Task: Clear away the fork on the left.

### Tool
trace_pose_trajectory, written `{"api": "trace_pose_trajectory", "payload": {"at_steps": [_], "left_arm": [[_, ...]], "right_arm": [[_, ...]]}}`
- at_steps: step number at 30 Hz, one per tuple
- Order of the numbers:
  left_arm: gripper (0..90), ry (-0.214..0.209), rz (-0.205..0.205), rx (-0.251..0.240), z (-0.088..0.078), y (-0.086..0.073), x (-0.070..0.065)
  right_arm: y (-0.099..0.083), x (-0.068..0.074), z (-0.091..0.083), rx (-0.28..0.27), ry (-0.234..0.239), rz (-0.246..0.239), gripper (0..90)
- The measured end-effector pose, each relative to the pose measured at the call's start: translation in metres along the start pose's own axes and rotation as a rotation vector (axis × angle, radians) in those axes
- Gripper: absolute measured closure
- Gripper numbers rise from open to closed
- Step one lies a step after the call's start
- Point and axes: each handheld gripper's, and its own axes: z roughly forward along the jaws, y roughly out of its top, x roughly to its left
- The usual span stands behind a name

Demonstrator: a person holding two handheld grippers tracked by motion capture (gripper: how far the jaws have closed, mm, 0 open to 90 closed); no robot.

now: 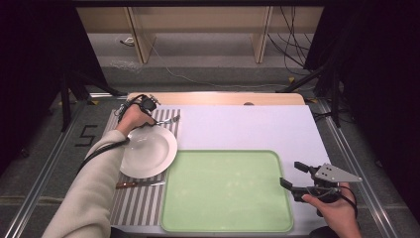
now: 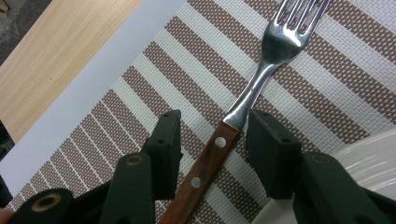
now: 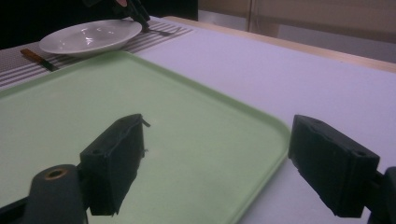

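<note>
While I watched from the high view, my left tongs hung over the striped placemat beyond the white plate, and my right tongs stood apart beside the green tray. Through the left gripper view, the fork lay on the placemat between parted jaws, pads clear of its wooden handle. Through the right gripper view, those tongs gaped over the tray's corner.

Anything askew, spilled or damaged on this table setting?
Nothing spilled or damaged. The fork lies slanted across the striped placemat, between the open left gripper jaws. The plate and green tray look clean.
</note>
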Motion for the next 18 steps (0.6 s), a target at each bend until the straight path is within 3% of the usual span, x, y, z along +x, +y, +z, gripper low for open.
{"api": "trace_pose_trajectory", "payload": {"at_steps": [9,18], "left_arm": [[55.4,0.01,0.029,0.028,0.0044,0.0015,0.0004],[56.5,-0.012,0.021,0.028,0.0073,0.0021,-0.0004]], "right_arm": [[-0.0001,-0.0004,0.0,0.0,0.0,0.002,19.4],[-0.0003,-0.0006,0.0001,-0.003,0.0,0.005,19.4]]}}
